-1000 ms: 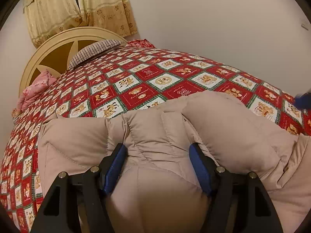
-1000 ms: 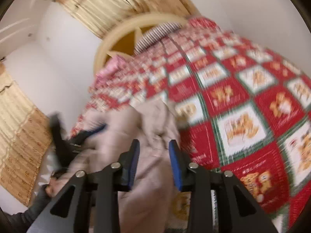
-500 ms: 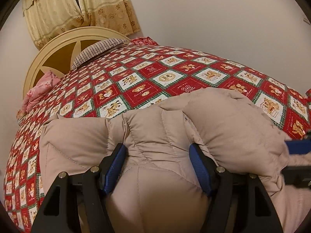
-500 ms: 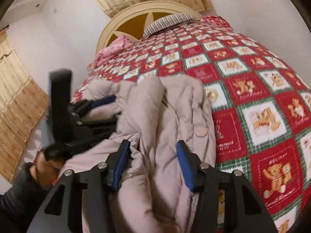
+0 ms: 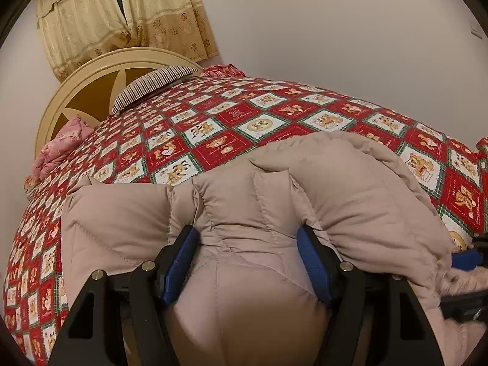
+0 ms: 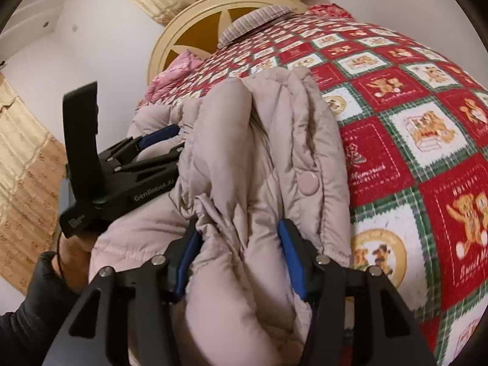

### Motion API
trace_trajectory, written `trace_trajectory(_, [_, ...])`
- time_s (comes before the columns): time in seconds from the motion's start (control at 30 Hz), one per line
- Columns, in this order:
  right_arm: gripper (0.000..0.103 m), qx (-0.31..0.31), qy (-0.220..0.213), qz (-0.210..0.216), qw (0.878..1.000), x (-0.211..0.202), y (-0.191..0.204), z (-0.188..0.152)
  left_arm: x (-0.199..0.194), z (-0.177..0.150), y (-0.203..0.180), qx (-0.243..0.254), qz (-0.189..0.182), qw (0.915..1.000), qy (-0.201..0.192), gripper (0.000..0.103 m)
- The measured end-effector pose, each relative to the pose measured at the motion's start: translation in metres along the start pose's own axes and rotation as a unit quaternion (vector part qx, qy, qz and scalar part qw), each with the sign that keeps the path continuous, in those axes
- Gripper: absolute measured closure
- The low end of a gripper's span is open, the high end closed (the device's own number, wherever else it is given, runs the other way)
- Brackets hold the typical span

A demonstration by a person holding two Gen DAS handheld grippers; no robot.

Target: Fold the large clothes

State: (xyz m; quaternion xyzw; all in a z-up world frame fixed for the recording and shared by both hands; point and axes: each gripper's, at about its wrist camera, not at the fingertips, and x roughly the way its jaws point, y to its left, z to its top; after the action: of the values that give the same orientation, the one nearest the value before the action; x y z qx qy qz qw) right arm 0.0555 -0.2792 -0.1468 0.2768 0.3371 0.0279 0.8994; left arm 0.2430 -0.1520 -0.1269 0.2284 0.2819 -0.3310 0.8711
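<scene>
A beige quilted puffer jacket lies bunched at the near edge of the bed. My left gripper has its blue-padded jaws around a thick puffy fold of the jacket, pressing into it. It also shows in the right wrist view at the jacket's left side. My right gripper has its jaws around another bunched fold of the jacket, near a round snap button. Its blue pad shows at the right edge of the left wrist view.
The bed carries a red, white and green teddy-bear quilt. A striped pillow and pink bedding lie by the cream round headboard. Yellow curtains hang behind it. A plain wall runs along the far side.
My right gripper has swung down from above the bed onto the jacket's right side and now has a fold between its jaws. My left gripper has held its fold without moving.
</scene>
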Motion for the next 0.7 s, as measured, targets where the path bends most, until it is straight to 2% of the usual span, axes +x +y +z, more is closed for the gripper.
trace_trajectory(0.1, [0.045, 0.007, -0.006, 0.008, 1.000, -0.011, -0.003, 0.014, -0.002, -0.001, 0.001, -0.003, 0.004, 1.0000, -0.008, 0.034])
trace_trajectory(0.17, [0.045, 0.003, -0.051, 0.007, 0.999, -0.028, -0.004, 0.031, -0.002, -0.001, 0.002, -0.005, 0.004, 0.9999, -0.011, 0.034])
trace_trajectory(0.23, [0.045, 0.006, -0.072, -0.009, 0.997, -0.034, -0.008, 0.048, -0.003, -0.002, 0.002, -0.008, 0.003, 0.9998, -0.017, 0.034])
trace_trajectory(0.3, [0.043, 0.023, -0.070, -0.029, 0.997, -0.028, -0.018, 0.067, -0.004, -0.002, 0.003, -0.011, 0.003, 0.9997, -0.021, 0.034])
trace_trajectory(0.37, [0.044, 0.041, -0.037, -0.056, 0.997, -0.005, -0.030, 0.082, -0.007, -0.003, 0.005, -0.016, 0.000, 0.9995, -0.029, 0.034])
trace_trajectory(0.43, [0.062, 0.045, 0.003, -0.073, 0.996, 0.019, -0.036, 0.088, -0.011, -0.004, 0.010, -0.025, -0.006, 0.9989, -0.040, 0.034])
trace_trajectory(0.47, [0.071, 0.043, 0.024, -0.066, 0.997, 0.034, -0.037, 0.087, -0.013, -0.005, 0.013, -0.034, -0.009, 0.9983, -0.047, 0.034])
trace_trajectory(0.53, [0.077, 0.021, 0.018, -0.064, 0.998, 0.042, -0.028, 0.083, -0.018, -0.008, 0.020, -0.048, -0.023, 0.9967, -0.062, 0.034])
trace_trajectory(0.63, [0.081, -0.040, 0.006, -0.023, 0.999, 0.045, -0.007, 0.077, -0.022, -0.008, 0.023, -0.056, -0.038, 0.9949, -0.074, 0.034])
trace_trajectory(0.7, [0.081, -0.020, 0.016, 0.003, 1.000, 0.058, -0.018, 0.073, -0.015, -0.004, 0.022, -0.054, -0.030, 0.9963, -0.059, 0.034])
